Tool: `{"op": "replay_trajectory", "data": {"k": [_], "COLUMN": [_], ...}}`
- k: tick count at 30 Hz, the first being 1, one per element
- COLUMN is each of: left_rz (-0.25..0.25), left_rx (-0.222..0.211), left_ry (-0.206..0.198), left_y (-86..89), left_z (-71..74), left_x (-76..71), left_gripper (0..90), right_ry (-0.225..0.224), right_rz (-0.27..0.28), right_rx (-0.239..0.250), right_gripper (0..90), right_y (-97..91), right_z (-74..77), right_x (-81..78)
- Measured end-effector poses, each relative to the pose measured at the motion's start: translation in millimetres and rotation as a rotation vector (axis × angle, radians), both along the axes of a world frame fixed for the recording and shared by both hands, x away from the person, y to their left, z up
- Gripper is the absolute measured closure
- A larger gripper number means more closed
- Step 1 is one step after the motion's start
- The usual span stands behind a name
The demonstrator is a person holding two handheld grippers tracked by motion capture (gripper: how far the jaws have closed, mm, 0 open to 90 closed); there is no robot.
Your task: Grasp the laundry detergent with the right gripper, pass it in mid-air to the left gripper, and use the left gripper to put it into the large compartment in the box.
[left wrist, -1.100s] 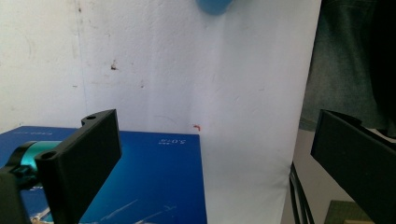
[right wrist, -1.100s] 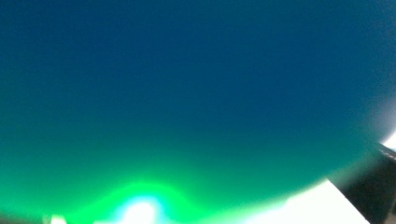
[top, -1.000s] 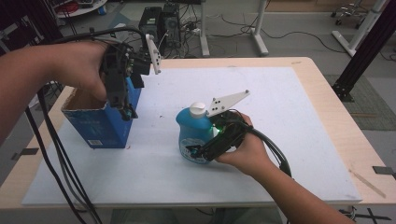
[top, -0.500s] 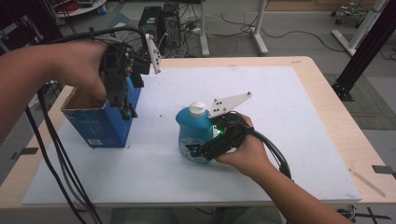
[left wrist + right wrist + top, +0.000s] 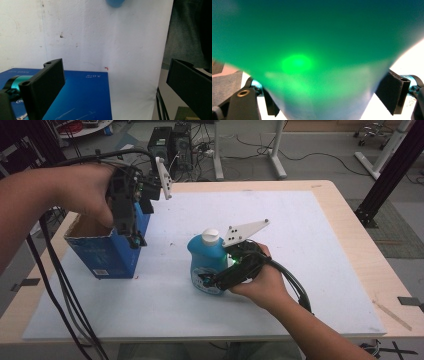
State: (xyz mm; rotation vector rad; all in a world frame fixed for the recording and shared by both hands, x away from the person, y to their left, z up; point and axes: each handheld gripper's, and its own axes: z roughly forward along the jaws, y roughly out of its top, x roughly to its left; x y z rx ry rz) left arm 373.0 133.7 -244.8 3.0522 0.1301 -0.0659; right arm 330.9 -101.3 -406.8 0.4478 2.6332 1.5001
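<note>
The right gripper [image 5: 212,282] had just been closing on the blue bottle [image 5: 206,260], jaws flanking its base; squeeze squarely before lifting. The left gripper [image 5: 134,239] hung open above the blue box [image 5: 107,255].

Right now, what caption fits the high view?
Right gripper closing around a blue bottle; left gripper open over a blue box.

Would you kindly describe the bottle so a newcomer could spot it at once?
On the white mat covering the wooden table, look near the middle, right of the open blue box. The bottle stands upright there between the right gripper's jaws: squat, turquoise, with a white cap.
</note>
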Motion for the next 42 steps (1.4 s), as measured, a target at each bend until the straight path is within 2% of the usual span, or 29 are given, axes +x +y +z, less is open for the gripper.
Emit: {"op": "replay_trajectory", "data": {"k": [7,12,27,35,42], "left_rz": [0.006,0.003,0.000,-0.001,0.001], "left_rx": [-0.002,0.001,0.006,0.005,0.005], "left_ry": [-0.001,0.001,-0.001,-0.002,-0.004], "left_y": [1.3,1.0,0.8,0.3,-0.2], "left_z": [-0.7,-1.2,-2.0,-2.1,-2.4], "left_x": [0.0,0.1,0.8,0.7,0.9], "left_gripper": [1.7,1.7,1.7,1.7,1.7], "right_ry": [0.001,0.003,-0.001,-0.008,-0.035], "right_rz": [0.010,0.019,0.026,0.026,0.021], "right_rx": [0.005,0.012,0.020,0.023,0.025], "right_gripper": [26.1,31.8,37.6,39.9,42.6], "right_y": [0.2,-0.2,0.0,-0.9,-0.8], "right_z": [-0.1,0.1,-0.5,-0.6,-1.1], "right_x": [-0.8,-0.9,-1.8,-1.7,-2.7]}}
